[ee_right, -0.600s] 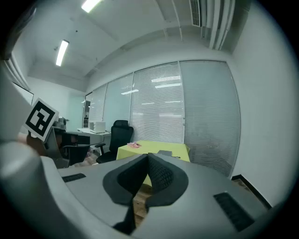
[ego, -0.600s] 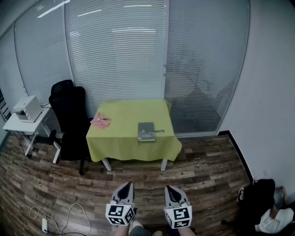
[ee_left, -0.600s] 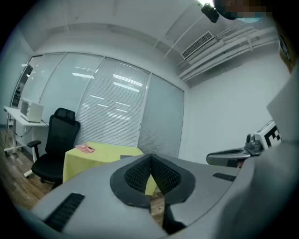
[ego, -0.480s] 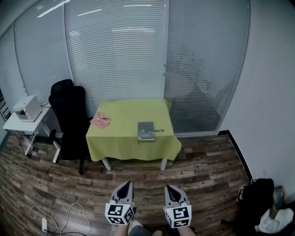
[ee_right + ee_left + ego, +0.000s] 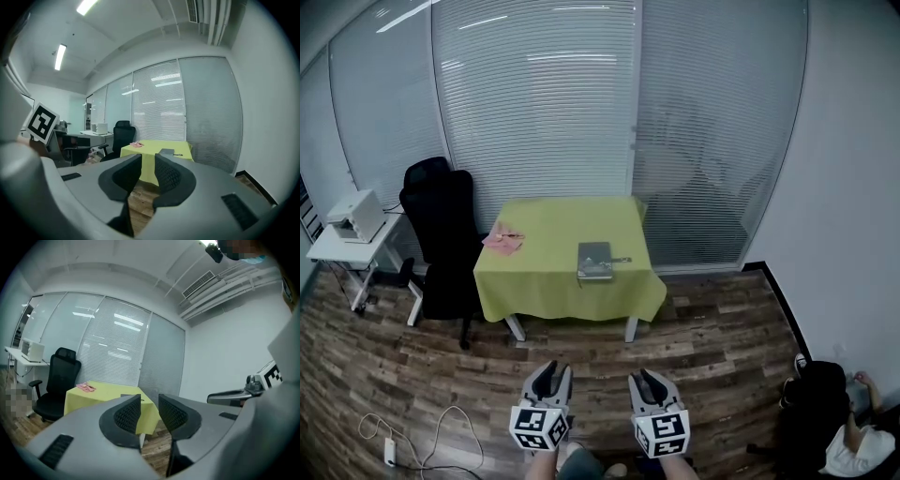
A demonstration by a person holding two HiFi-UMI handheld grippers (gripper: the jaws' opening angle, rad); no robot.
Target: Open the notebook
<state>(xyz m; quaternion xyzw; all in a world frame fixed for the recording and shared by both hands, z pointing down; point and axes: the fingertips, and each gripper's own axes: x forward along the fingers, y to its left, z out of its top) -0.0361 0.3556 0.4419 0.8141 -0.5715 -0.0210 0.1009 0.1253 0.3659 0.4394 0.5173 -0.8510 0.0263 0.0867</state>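
Standing well back from the table (image 5: 546,291) here, so I'd call this the approach step, with the notebook not reached yet. Left to right: a black office chair (image 5: 439,234) sits by the table's left edge, something pink (image 5: 503,239) lies on the yellow-green cloth near that same edge, and the notebook (image 5: 595,261) lies flat near the front edge, right of the middle. It looks shut, with a small pen-like thing (image 5: 622,260) just beside it on the right. My left gripper (image 5: 553,372) has its jaws a little apart with nothing between them. Same story for my right gripper (image 5: 644,377), and both are low over the wood floor (image 5: 722,347). Next I reckon I need to get up to the front edge and slip a jaw under the cover's free side. Trouble is, the notebook's too small from here to tell where the spine is, and my hands are cut off at the bottom of the head view.
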